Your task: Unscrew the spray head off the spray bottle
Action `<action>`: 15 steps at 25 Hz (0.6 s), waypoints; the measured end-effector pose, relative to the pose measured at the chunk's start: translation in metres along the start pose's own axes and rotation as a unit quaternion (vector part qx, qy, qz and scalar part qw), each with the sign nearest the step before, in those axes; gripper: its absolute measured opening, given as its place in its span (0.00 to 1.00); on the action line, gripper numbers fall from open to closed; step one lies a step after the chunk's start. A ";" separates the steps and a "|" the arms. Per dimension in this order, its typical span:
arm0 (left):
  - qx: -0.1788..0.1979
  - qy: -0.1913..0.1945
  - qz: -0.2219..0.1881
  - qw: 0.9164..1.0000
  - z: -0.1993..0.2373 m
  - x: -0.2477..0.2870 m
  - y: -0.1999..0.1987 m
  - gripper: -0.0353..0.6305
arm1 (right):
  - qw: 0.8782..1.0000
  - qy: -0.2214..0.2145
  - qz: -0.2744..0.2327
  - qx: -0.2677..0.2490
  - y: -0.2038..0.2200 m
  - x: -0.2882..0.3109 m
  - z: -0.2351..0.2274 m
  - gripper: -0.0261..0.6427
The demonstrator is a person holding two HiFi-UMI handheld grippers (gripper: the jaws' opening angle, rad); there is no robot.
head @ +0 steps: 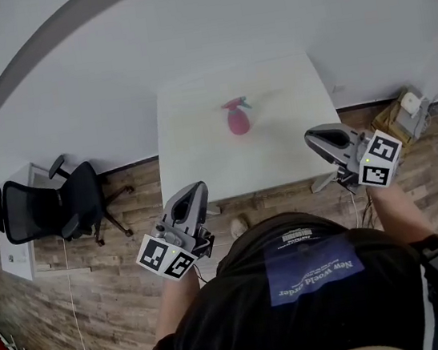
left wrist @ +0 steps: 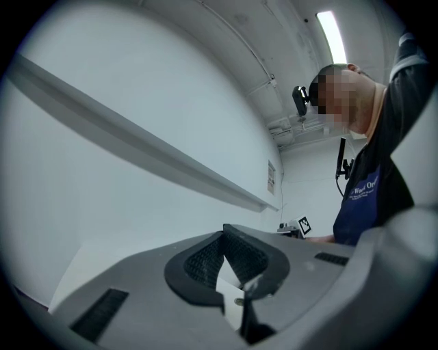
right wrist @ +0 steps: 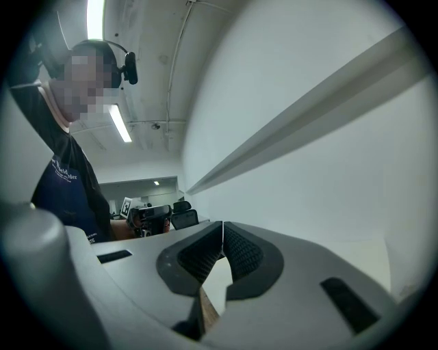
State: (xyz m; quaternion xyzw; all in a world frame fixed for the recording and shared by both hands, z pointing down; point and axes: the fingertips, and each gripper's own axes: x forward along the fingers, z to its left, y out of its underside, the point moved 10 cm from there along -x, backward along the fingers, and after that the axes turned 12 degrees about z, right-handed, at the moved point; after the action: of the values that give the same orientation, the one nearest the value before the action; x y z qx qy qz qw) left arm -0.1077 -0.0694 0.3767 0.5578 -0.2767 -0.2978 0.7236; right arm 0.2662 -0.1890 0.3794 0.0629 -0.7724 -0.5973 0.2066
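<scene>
The pink spray bottle (head: 237,119) is standing upright toward the far middle of the white table (head: 200,156). Its spray head (head: 237,104) is sitting on top, apparently screwed on, so the unscrewing looks not yet begun. Nothing is touching it. The left gripper (head: 195,190) is hovering by the table's near left corner and the right gripper (head: 312,137) by its near right corner, both well apart from the bottle. They are flanking it, probably so that one can steady the body while the other turns the head. Each is pointing roughly level toward the wall, its jaws pressing together on nothing, so they will likely need opening before any grasp.
</scene>
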 end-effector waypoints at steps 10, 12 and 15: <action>0.025 0.089 -0.003 0.996 0.127 -0.003 -0.032 0.06 | 0.998 0.054 -0.004 -0.013 -0.043 0.097 0.005 0.03; 0.027 0.103 -0.002 0.994 0.144 -0.004 -0.038 0.06 | 0.998 0.065 -0.008 -0.007 -0.049 0.111 0.006 0.03; 0.041 0.116 0.007 0.992 0.160 -0.001 -0.040 0.06 | 0.997 0.071 -0.009 -0.002 -0.052 0.126 0.007 0.03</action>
State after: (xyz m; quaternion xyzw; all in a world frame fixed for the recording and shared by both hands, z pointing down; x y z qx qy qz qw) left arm -0.2310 -0.1793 0.3732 0.6162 -0.2067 -0.2143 0.7292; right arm 0.1414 -0.2410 0.3595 0.1120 -0.7539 -0.5946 0.2560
